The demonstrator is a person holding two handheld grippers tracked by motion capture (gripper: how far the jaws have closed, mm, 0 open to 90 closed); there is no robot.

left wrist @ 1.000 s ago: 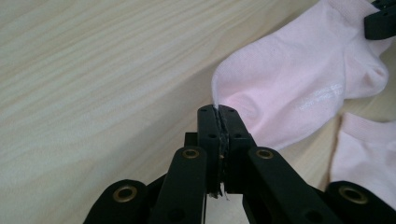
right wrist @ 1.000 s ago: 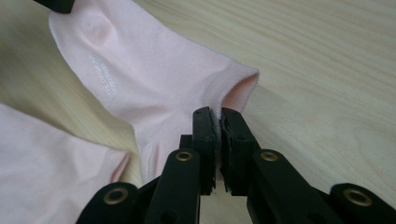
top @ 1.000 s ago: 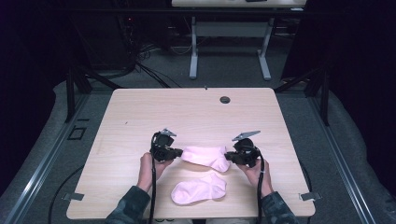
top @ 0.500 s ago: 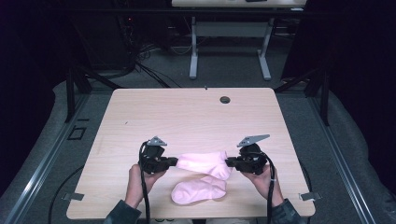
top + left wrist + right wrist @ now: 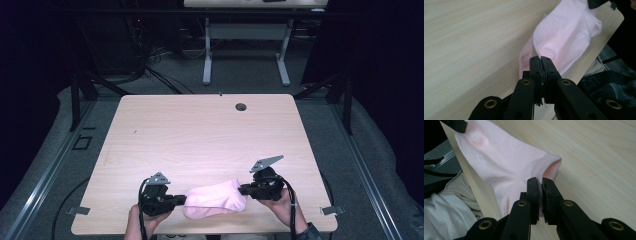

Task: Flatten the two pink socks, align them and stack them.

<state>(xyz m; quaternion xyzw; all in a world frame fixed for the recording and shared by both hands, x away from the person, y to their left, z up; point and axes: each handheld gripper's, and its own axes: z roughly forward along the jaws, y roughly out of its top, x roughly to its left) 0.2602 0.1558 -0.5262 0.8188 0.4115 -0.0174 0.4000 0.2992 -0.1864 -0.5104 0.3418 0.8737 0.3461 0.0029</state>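
Observation:
A pink sock (image 5: 215, 199) lies stretched near the table's front edge between my two grippers. My left gripper (image 5: 182, 200) is shut on the sock's left end, and my right gripper (image 5: 242, 190) is shut on its right end. In the left gripper view the jaws (image 5: 541, 60) pinch a thin edge of the sock (image 5: 564, 37), which hangs partly past the table edge. In the right gripper view the jaws (image 5: 541, 182) clamp the fabric beside the sock's (image 5: 506, 162) open cuff. The second pink sock seen earlier is hidden beneath this one.
The light wooden table (image 5: 200, 135) has a round cable hole (image 5: 241, 106) near its far edge. Cables trail from both grippers over the front edge. Another desk's legs (image 5: 245, 55) stand on the grey floor behind. The person's clothing (image 5: 449, 205) lies below the table edge.
Both grippers have moved toward the front edge with the sock held between them. It now covers the second sock that lay there.

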